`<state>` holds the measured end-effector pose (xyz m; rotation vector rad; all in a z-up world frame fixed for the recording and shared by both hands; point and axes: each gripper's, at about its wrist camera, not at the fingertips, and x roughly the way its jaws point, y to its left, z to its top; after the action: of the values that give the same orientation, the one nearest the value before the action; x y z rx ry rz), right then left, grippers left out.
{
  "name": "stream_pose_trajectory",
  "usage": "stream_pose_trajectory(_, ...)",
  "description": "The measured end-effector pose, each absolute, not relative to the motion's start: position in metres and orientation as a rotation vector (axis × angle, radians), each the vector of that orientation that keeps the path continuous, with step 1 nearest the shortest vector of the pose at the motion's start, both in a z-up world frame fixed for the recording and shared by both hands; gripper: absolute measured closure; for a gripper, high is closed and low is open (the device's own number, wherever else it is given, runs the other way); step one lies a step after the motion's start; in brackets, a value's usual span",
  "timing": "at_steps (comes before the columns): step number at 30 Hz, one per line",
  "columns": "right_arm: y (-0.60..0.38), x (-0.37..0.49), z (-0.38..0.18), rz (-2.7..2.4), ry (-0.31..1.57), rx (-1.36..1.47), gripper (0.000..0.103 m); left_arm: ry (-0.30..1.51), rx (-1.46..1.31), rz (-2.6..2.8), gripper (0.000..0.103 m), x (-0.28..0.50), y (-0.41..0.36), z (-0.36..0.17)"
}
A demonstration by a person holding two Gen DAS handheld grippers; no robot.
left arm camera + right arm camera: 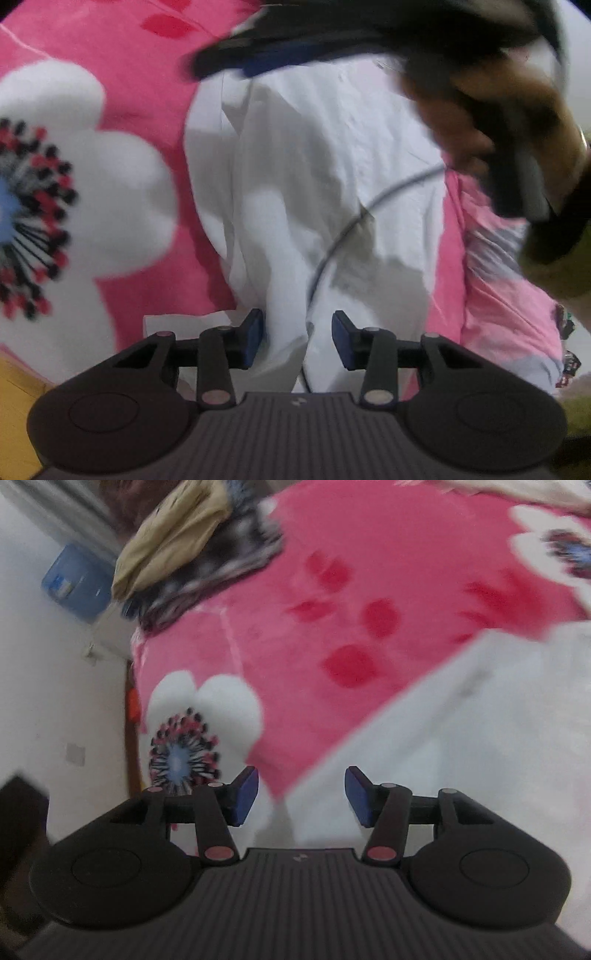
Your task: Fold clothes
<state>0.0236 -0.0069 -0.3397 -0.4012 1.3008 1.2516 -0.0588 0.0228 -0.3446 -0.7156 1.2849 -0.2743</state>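
My left gripper (298, 339) stood part-spread, fold of white garment (317, 177) bunched between pads (pinch or mere contact, could not tell). Garment stretched toward 12 o'clock over pink floral blanket (122, 59). My right gripper (301, 797) spread, nothing pinched; garment at its 3 o'clock.
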Motion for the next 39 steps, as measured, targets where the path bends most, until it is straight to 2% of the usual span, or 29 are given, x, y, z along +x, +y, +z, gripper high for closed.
stream_pose_trajectory(6, 0.022, -0.007, -0.383, 1.122, 1.380, -0.722, 0.056, 1.250, -0.730, -0.341, 0.062, -0.059, -0.003, -0.345)
stream_pose_trajectory(7, 0.018, -0.007, -0.385, 1.110, 1.385, -0.718, 0.061, 1.245, -0.729, -0.348, 0.062, -0.059, -0.005, -0.345)
stream_pose_trajectory(8, 0.015, -0.006, -0.386, 1.095, 1.391, -0.711, 0.071, 1.240, -0.726, -0.353, 0.062, -0.060, -0.006, -0.344)
stream_pose_trajectory(11, 0.004, 0.006, -0.386, 1.035, 1.426, -0.660, 0.095, 1.233, -0.715, -0.375, 0.062, -0.060, -0.009, -0.342)
stream_pose_trajectory(13, -0.002, 0.015, -0.385, 1.011, 1.449, -0.584, 0.102, 1.232, -0.702, -0.391, 0.062, -0.060, -0.010, -0.339)
stream_pose_trajectory(17, -0.013, 0.038, -0.363, 1.103, 1.409, -0.209, 0.103, 1.233, -0.669, -0.424, 0.061, -0.060, -0.011, -0.335)
stream_pose_trajectory(24, -0.006, 0.083, -0.341, 1.209, 1.282, 0.445, 0.103, 1.288, -0.664, -0.405, 0.061, -0.061, 0.000, -0.343)
stream_pose_trajectory(28, 0.000, 0.105, -0.368, 1.155, 1.346, 0.706, 0.097, 1.324, -0.653, -0.340, 0.057, -0.070, 0.027, -0.344)
stream_pose_trajectory(30, -0.001, 0.113, -0.382, 1.073, 1.407, 0.701, 0.085, 1.336, -0.637, -0.290, 0.056, -0.075, 0.048, -0.341)
stream_pose_trajectory(31, -0.004, 0.114, -0.383, 1.049, 1.420, 0.690, 0.073, 1.338, -0.628, -0.258, 0.055, -0.078, 0.062, -0.338)
stream_pose_trajectory(34, -0.028, 0.115, -0.370, 1.049, 1.411, 0.683, 0.055, 1.329, -0.623, -0.161, 0.051, -0.082, 0.111, -0.330)
stream_pose_trajectory(39, -0.077, 0.103, -0.338, 1.097, 1.409, 0.596, 0.052, 1.249, -0.671, -0.111, 0.037, -0.054, 0.172, -0.327)
